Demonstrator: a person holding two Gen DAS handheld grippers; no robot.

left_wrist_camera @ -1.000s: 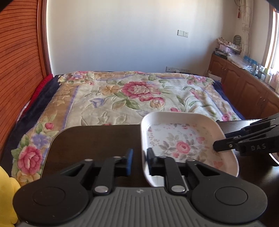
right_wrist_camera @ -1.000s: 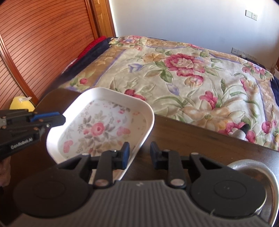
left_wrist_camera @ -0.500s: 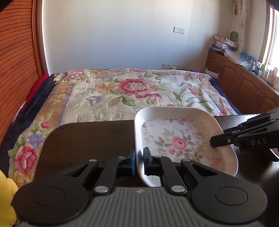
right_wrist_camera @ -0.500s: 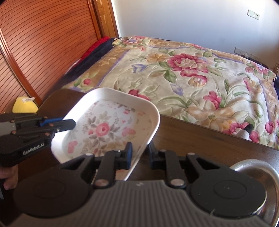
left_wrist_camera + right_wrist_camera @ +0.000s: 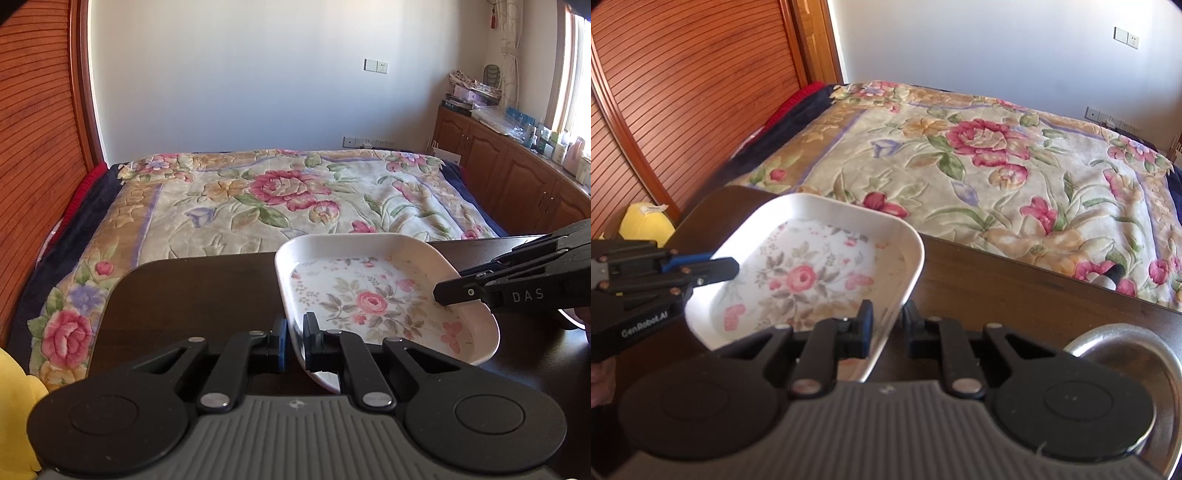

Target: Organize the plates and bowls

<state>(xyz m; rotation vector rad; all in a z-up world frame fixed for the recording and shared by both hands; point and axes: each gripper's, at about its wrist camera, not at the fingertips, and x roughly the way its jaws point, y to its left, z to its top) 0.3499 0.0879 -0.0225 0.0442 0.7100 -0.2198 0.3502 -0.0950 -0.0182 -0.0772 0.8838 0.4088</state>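
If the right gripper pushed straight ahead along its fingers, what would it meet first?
The right gripper is shut on the floral plate rim; pushing on would probably drive the plate's far edge towards the dark table, though depth is unclear.

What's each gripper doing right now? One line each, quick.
Left gripper: shut on the floral plate, clamping its rim.
Right gripper: shut on the same plate's opposite rim.

Dark wooden table — metal bowl resting on it.
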